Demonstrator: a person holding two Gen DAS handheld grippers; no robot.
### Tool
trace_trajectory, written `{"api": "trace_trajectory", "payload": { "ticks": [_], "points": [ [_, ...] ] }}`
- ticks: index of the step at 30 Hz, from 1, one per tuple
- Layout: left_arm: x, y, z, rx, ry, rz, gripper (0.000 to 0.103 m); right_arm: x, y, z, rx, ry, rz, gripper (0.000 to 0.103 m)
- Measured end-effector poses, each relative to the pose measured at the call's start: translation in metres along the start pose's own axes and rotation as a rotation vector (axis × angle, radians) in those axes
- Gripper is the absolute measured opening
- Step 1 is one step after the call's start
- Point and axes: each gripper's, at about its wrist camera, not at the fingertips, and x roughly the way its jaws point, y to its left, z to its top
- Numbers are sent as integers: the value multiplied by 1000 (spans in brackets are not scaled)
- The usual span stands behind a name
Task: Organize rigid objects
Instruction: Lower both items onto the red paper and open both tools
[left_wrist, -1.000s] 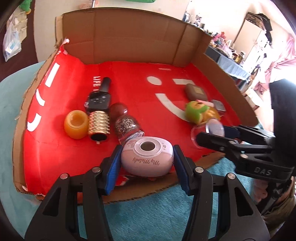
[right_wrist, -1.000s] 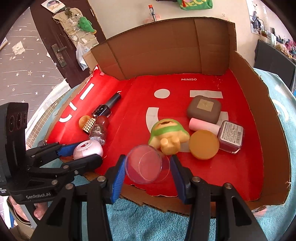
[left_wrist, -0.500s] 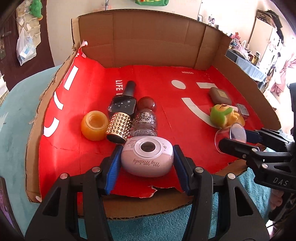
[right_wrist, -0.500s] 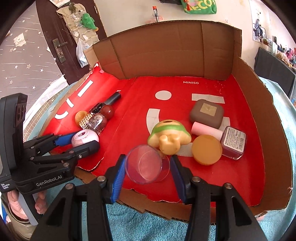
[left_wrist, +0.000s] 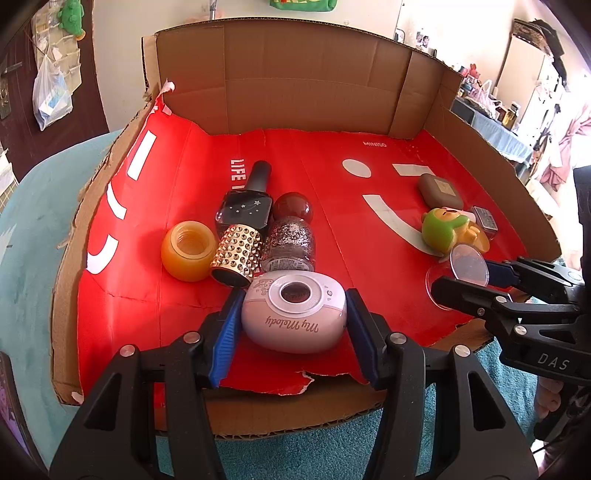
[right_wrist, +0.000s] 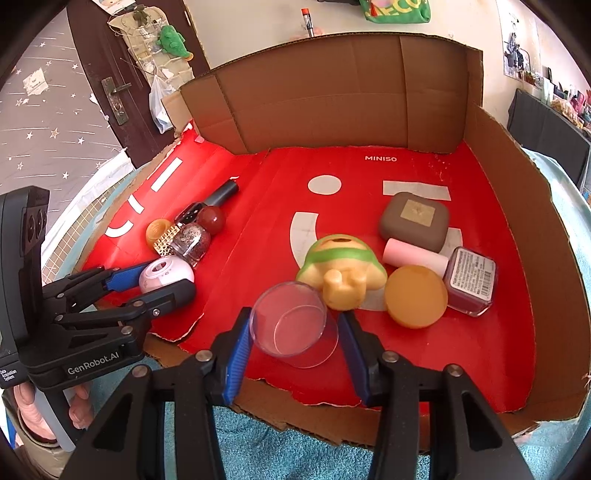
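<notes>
My left gripper is shut on a pink oval "My Melody" device at the tray's front edge, just behind a glitter bottle, a gold-studded cap and an orange jar. My right gripper is shut on a clear plastic cup lying on its side, close in front of a green and yellow toy figure. The cardboard tray has a red lining. In each wrist view the other gripper shows at the side.
On the right side of the tray lie a brown square case, a pink cylinder, an orange disc and a dark red square bottle. A black nail polish bottle lies at the left. Teal cloth surrounds the tray.
The left gripper has swung slightly to the left with the pink device still in it, so the bottles now lie straight ahead. The right gripper and its cup have barely moved.
</notes>
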Motion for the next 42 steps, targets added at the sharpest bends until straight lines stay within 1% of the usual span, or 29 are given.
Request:
{"api": "trace_trajectory", "payload": {
  "ticks": [6, 10, 12, 18, 19, 21, 25, 27, 31, 35, 40, 42],
  "points": [
    [-1, 1, 0, -3, -1, 0, 52, 0, 0, 0, 4, -2, 9, 49],
    [-1, 3, 1, -11, -2, 1, 54, 2, -1, 0, 7, -4, 12, 50],
    [-2, 3, 1, -11, -5, 6, 58, 3, -2, 0, 6, -7, 12, 50],
    [-6, 2, -1, -2, -16, 33, 59, 5, -1, -1, 8, -12, 11, 50],
    [-7, 1, -1, 1, -21, 37, 60, 5, -1, 0, 9, -12, 11, 50],
    [-10, 0, -2, 7, -32, 45, 68, 4, -2, 0, 9, -16, 10, 50],
    [-16, 0, -2, 8, -48, 49, 71, -1, 4, 0, 10, -23, 9, 50],
    [-17, -1, -2, 7, -51, 51, 74, -5, 2, -2, 10, -27, 10, 51],
    [-21, -2, -2, 10, -57, 56, 75, -11, 3, -3, 9, -38, 9, 54],
    [-23, -5, -2, 14, -65, 58, 81, -15, 3, -3, 6, -53, 3, 56],
    [-27, -7, -4, 17, -75, 60, 81, -22, 5, -3, 1, -75, -5, 59],
    [-29, -8, -4, 16, -79, 61, 83, -26, 6, -4, -3, -87, -9, 60]
  ]
}}
